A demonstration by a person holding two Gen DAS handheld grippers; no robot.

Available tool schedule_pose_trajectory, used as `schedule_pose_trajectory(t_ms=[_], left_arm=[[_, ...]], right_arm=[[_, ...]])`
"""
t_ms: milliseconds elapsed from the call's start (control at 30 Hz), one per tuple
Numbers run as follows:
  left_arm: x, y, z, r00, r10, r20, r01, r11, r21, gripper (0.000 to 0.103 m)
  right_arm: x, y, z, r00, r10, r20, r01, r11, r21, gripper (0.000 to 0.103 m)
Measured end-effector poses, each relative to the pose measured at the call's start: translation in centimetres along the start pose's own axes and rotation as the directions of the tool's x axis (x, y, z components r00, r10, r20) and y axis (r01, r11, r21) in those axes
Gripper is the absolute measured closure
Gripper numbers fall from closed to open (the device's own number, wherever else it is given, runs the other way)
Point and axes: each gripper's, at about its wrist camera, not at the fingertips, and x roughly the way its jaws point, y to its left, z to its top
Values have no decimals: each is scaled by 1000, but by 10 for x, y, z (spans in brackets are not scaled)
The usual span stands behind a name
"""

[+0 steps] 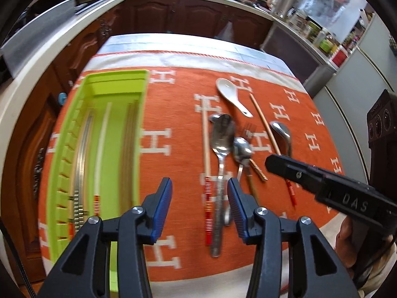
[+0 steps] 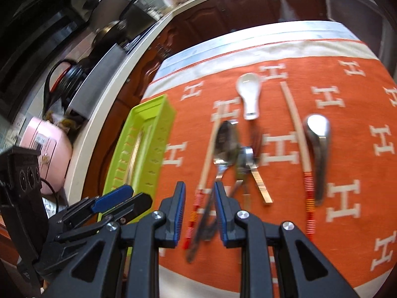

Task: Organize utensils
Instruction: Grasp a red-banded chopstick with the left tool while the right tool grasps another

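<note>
While both my grippers, left gripper (image 1: 199,206) and right gripper (image 2: 199,213), hang released and empty above the loose steel spoons (image 1: 222,139) and red-banded chopsticks (image 1: 207,173) beside the lime-green plastic tray (image 1: 116,79), I fear pinching two overlapping handles together.
</note>
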Motion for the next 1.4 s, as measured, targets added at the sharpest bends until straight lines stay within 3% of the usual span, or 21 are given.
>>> schedule_pose_trajectory(t_ms=[200, 333, 500, 733, 933, 1100, 1300, 1400], left_arm=[[28, -13, 8, 999, -9, -45, 10, 1000, 23, 60], [49, -16, 11, 996, 12, -84, -9, 999, 43, 77], [72, -14, 12, 992, 34, -118, -29, 999, 43, 84], [83, -4, 12, 992, 38, -123, -36, 999, 22, 85], [86, -8, 15, 991, 66, -112, -60, 996, 59, 85], [89, -15, 18, 989, 97, -112, -87, 992, 88, 84], [91, -26, 16, 981, 166, -103, -152, 979, 134, 82], [91, -25, 16, 983, 159, -90, -149, 983, 108, 85]], right_arm=[[-9, -38, 1, 998, -48, 41, 47, 998, 35, 80], [-8, -56, 2, 995, -90, 53, 89, 996, 18, 80], [4, -70, 5, 989, -143, 41, 144, 989, -31, 80], [27, -68, 3, 982, -191, -2, 190, 978, -87, 80], [33, -57, 3, 965, -260, 33, 262, 954, -149, 81], [38, -49, 1, 940, -336, 62, 342, 916, -208, 94], [37, -54, 2, 941, -331, 75, 339, 923, -182, 97], [36, -56, 3, 945, -318, 75, 326, 935, -143, 97]])
